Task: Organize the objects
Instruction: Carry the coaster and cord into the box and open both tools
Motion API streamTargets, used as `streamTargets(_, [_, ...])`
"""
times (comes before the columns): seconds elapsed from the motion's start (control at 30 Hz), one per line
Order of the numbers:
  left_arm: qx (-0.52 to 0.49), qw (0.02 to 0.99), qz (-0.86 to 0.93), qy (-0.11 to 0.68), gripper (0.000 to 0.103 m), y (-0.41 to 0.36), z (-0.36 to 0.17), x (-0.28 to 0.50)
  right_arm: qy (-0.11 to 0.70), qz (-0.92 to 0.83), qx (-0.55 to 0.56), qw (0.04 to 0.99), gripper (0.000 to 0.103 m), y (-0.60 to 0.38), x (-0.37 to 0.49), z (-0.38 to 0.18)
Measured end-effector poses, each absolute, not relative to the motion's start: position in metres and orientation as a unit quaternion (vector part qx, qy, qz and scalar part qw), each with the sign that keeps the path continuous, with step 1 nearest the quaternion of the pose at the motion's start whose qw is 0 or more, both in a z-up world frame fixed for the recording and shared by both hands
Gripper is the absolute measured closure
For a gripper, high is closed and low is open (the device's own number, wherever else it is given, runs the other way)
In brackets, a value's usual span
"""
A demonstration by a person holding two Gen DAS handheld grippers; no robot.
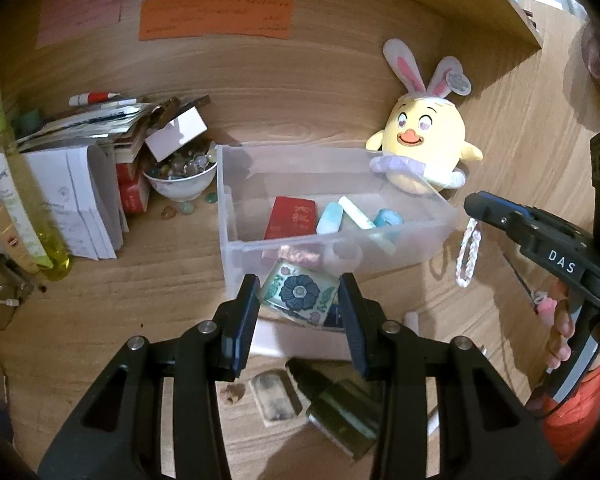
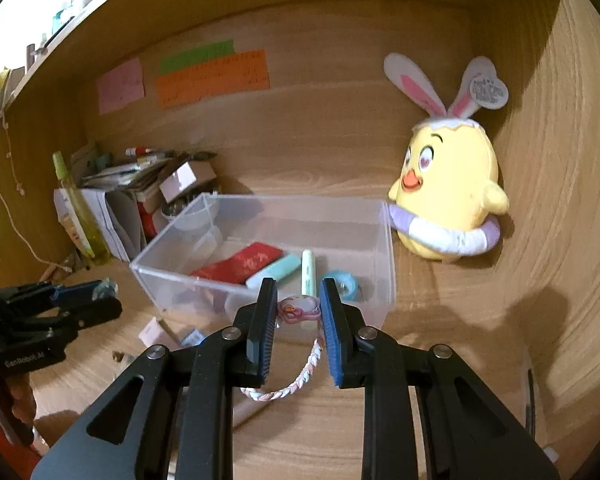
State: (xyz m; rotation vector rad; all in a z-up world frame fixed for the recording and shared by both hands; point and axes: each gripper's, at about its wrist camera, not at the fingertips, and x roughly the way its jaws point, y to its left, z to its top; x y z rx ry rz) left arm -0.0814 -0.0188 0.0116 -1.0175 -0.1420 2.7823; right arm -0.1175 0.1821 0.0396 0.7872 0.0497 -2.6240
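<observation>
The left gripper [image 1: 299,294] clamps one floral glass tile [image 1: 299,295]; the right gripper [image 2: 299,306] clamps one braided-cord charm [image 2: 296,308]. One clear bin [image 1: 236,184] holds four items, beside one chick plush [image 1: 426,148].

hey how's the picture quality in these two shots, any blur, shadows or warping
Left wrist view: warm dim light, strong fisheye bending of the shelf edge, dark vignette corners. Right wrist view: same curvature, a large soft shadow on the desk at right, plush chick slightly soft.
</observation>
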Motion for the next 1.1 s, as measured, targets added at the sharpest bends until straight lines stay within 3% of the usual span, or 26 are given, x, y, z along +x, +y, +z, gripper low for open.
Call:
streamTargets(0.67, [-0.338, 0.084, 0.936, -0.051, 0.063, -0.018, 0.031, -0.137, 0.035, -0.948, 0.248, 0.197, 0.083, 0.166, -0.167, 0.065])
streamTargets(1.1, [-0.370, 0.076, 0.925, -0.035, 0.063, -0.012, 0.012, -0.180, 0.039, -0.928, 0.309, 0.204, 0.083, 0.149, -0.209, 0.029])
